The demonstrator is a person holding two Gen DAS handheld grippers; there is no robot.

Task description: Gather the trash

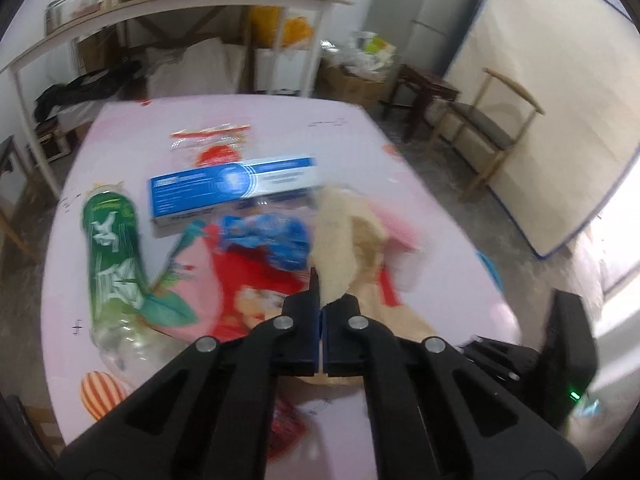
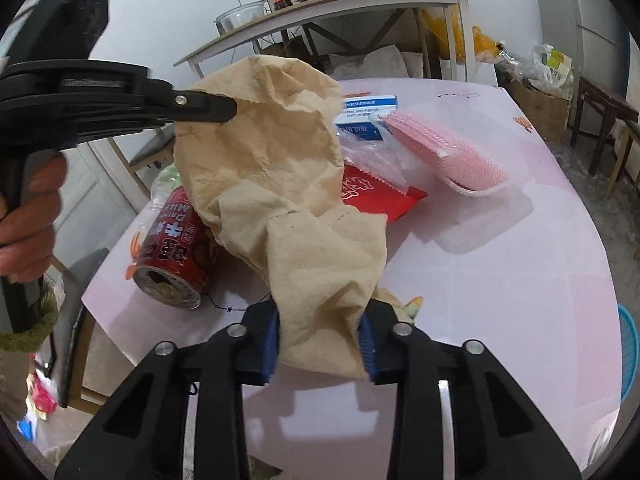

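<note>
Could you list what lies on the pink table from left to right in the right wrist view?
Red milk can → beige paper bag → red snack packet → pink-filled tray.

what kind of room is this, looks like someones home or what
Most likely a lived-in home kitchen or dining room: a fridge in the corner, a shelf with jars and a cooker, and a pink table strewn with trash beside a wooden chair.
</note>
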